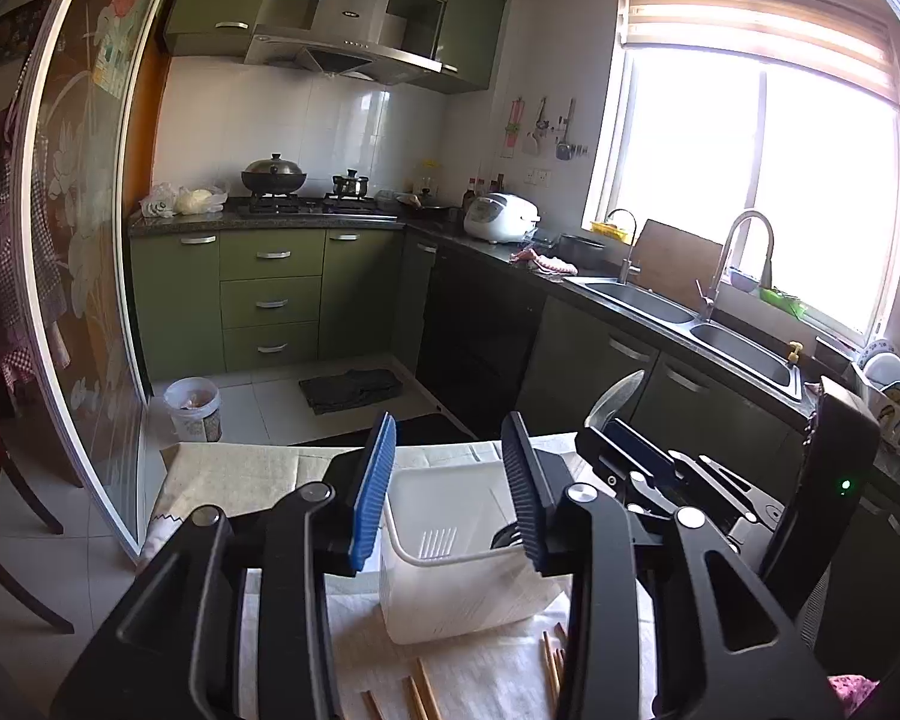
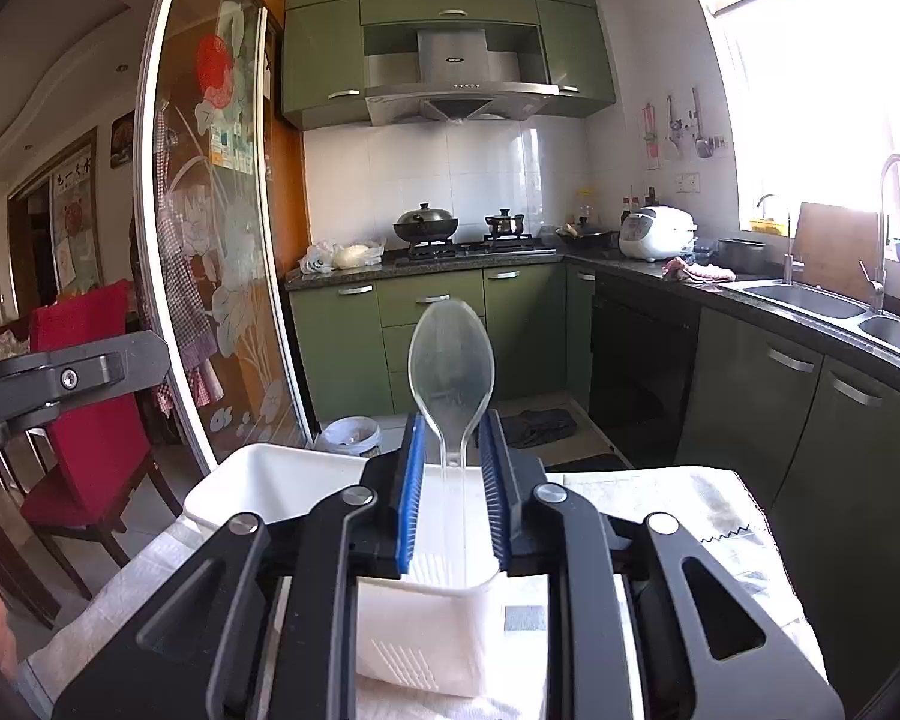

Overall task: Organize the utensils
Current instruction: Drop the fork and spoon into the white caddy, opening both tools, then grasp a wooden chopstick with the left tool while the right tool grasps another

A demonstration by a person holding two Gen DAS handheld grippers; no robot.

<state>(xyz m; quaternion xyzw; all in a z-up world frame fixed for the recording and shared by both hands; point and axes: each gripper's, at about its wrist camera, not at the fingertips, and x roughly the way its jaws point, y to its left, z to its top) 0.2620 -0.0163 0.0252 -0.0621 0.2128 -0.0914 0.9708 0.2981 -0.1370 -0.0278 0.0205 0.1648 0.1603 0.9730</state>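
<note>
Green-cabinet kitchen; cloth-covered bench carries a white plastic bin. Right claw is clamped on a clear plastic spoon, bowl up at 12 o'clock, directly above the bin. Left claw stands wide and holds nothing. Chopsticks lie loose on the cloth at 6 o'clock of the bin. Judgement: sorting partly done; spoon and chopsticks remain.

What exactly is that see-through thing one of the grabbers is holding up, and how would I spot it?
Start at the cloth-covered table in front of the green kitchen cabinets, where a white plastic bin sits. Directly above that bin, the right gripper pinches a clear plastic spoon by its handle, bowl pointing up. It is the only transparent utensil; the wooden chopsticks lying on the cloth are thin brown sticks.
</note>
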